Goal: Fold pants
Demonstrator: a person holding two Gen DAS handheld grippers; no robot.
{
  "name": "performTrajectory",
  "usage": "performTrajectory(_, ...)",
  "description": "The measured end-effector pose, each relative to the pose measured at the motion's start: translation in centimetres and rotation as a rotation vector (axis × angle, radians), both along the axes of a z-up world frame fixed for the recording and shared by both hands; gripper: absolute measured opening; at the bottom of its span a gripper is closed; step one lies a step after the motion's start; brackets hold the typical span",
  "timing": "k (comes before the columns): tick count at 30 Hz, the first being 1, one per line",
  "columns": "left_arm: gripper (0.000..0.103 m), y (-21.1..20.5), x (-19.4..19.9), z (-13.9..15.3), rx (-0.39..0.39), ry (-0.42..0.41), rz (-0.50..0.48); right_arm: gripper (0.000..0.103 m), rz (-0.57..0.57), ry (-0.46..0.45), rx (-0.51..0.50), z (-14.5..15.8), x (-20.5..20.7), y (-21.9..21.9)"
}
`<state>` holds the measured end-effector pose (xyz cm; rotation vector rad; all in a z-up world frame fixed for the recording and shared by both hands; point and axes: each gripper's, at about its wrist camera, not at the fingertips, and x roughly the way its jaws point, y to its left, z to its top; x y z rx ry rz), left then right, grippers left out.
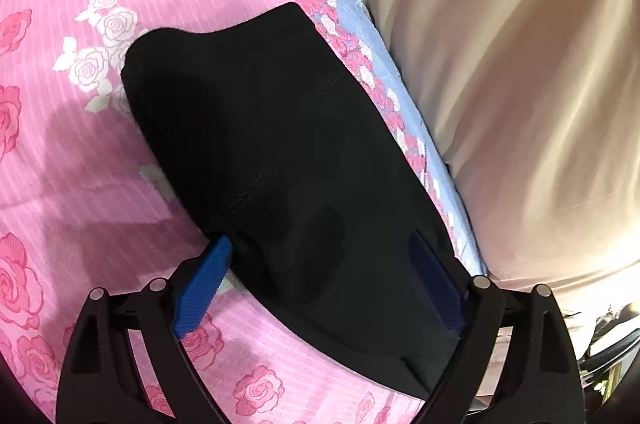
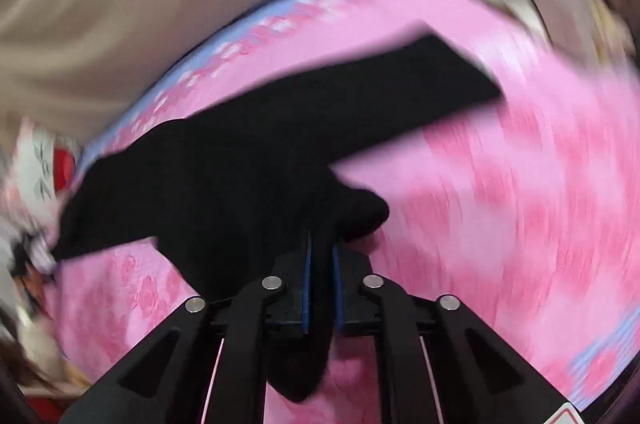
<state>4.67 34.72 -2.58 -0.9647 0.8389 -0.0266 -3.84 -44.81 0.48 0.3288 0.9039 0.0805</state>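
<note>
left wrist view: the left gripper (image 1: 320, 280) stands released, its blue pads straddling the black pants (image 1: 272, 144), which lie flat on the pink rose bedsheet (image 1: 80, 184) (likely lining up a grasp).

right wrist view, blurred: the right gripper (image 2: 322, 264) is clenched on a bunched edge of the pants, probably for a fold.

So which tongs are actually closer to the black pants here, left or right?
Right. The right tongs are shut on a bunch of the black pants, so they touch. The left tongs stand open astride the pants' near end, pads not pressing the cloth.
</note>
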Motion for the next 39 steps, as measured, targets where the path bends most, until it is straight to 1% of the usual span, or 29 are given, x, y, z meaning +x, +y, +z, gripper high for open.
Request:
performTrajectory(2, 0.087, 0.1, 0.1, 0.0, 0.003, 0.005, -0.003, 0.007, -0.009, -0.119, -0.102, 4.8, 1.3, -0.6)
performTrajectory(3, 0.087, 0.2, 0.1, -0.1, 0.001, 0.005, -0.004, 0.007, -0.028, -0.172, -0.119, 6.8, 1.7, -1.7)
performTrajectory(4, 0.087, 0.2, 0.3, -0.2, -0.001, 0.006, -0.004, 0.007, -0.053, -0.203, -0.136, 8.3, 2.6, -3.1)
performTrajectory(5, 0.087, 0.3, 0.2, -0.3, -0.004, -0.002, -0.006, 0.007, -0.064, -0.206, -0.152, 8.6, 3.4, -4.0)
performTrajectory(6, 0.087, 0.3, 0.2, -0.3, -0.001, -0.005, -0.010, 0.008, -0.075, -0.181, -0.190, 7.8, 5.1, -5.4)
performTrajectory(7, 0.087, 0.3, 0.2, -0.3, 0.005, -0.010, -0.017, 0.010, -0.074, -0.139, -0.204, 5.8, 6.9, -6.5)
performTrajectory(8, 0.088, 0.2, 0.2, -0.4, 0.010, -0.016, -0.020, 0.012, -0.078, -0.084, -0.186, 3.2, 9.0, -7.6)
performTrajectory(10, 0.089, 0.2, 0.1, -0.4, 0.010, -0.020, -0.023, 0.021, -0.091, 0.019, -0.149, -1.1, 11.0, -8.6)
performTrajectory(11, 0.089, 0.4, -0.1, -0.3, 0.003, -0.021, -0.022, 0.022, -0.107, 0.050, -0.143, -2.3, 11.5, -8.4)
performTrajectory(12, 0.089, 0.5, -0.2, -0.3, -0.003, -0.018, -0.020, 0.030, -0.138, -0.011, -0.134, -2.2, 10.8, -8.0)
performTrajectory(13, 0.089, 0.7, -0.4, -0.3, -0.014, -0.017, -0.013, 0.045, -0.154, -0.053, -0.113, -1.7, 10.0, -7.4)
performTrajectory(14, 0.089, 1.2, -0.5, -0.3, -0.024, -0.019, -0.003, 0.051, -0.165, -0.074, -0.098, -1.3, 9.3, -7.0)
performTrajectory(16, 0.089, 2.0, -0.5, -0.4, -0.037, -0.014, 0.018, 0.053, -0.202, -0.130, -0.083, -0.1, 7.5, -5.6)
performTrajectory(18, 0.087, 2.7, -0.4, -0.6, -0.049, -0.009, 0.034, 0.055, -0.157, -0.166, -0.070, 1.4, 6.1, -3.2)
performTrajectory(19, 0.083, 2.8, -0.2, -0.8, -0.051, -0.004, 0.027, 0.060, -0.136, -0.175, -0.065, 2.0, 5.6, -2.7)
performTrajectory(21, 0.043, 2.6, 0.0, -0.4, 0.019, 0.006, 0.025, 0.066, -0.086, -0.201, -0.057, 2.6, 4.3, -0.6)
performTrajectory(22, 0.038, 2.6, -0.1, -0.2, 0.073, 0.013, 0.018, 0.066, -0.069, -0.207, -0.051, 2.6, 4.0, 0.2)
performTrajectory(23, 0.037, 2.8, -0.2, -0.5, 0.084, 0.031, 0.013, 0.066, -0.066, -0.204, -0.051, 2.6, 3.7, 0.3)
performTrajectory(25, 0.038, 3.6, -1.1, -1.4, 0.014, 0.053, 0.050, 0.066, -0.089, -0.172, -0.073, 1.9, 3.5, 0.3)
performTrajectory(26, 0.039, 4.2, -2.2, -1.5, -0.008, 0.062, 0.108, 0.066, -0.109, -0.153, -0.076, 1.5, 3.3, -0.1)
performTrajectory(27, 0.041, 4.4, -2.8, -1.2, -0.001, 0.050, 0.133, 0.066, -0.155, -0.133, -0.068, 1.2, 3.2, -0.7)
performTrajectory(30, 0.049, 3.5, -4.2, 2.1, 0.147, -0.010, 0.171, 0.066, -0.203, -0.129, -0.034, 1.4, 2.9, -1.7)
performTrajectory(31, 0.051, 2.5, -4.2, 3.6, 0.224, -0.028, 0.175, 0.067, -0.188, -0.140, -0.030, 1.8, 3.1, -1.2)
performTrajectory(32, 0.061, 1.2, -3.9, 4.9, 0.292, -0.053, 0.162, 0.067, -0.134, -0.165, -0.029, 2.6, 3.9, 0.3)
performTrajectory(33, 0.073, 0.0, -3.3, 5.9, 0.334, -0.072, 0.137, 0.067, -0.085, -0.181, -0.030, 3.1, 4.4, 1.5)
performTrajectory(35, 0.086, -3.0, -1.6, 7.1, 0.399, -0.117, 0.065, 0.063, 0.090, -0.210, -0.005, 4.4, 7.1, 6.7)
performTrajectory(36, 0.087, -4.2, -0.8, 7.2, 0.418, -0.125, 0.042, 0.052, 0.166, -0.218, 0.032, 4.7, 8.4, 9.0)
performTrajectory(37, 0.087, -5.3, 0.1, 7.0, 0.448, -0.113, 0.017, 0.038, 0.264, -0.217, 0.085, 4.9, 9.9, 12.1)
performTrajectory(39, 0.086, -7.1, 2.5, 4.9, 0.528, -0.008, -0.024, 0.025, 0.438, -0.176, 0.146, 5.0, 12.7, 18.8)
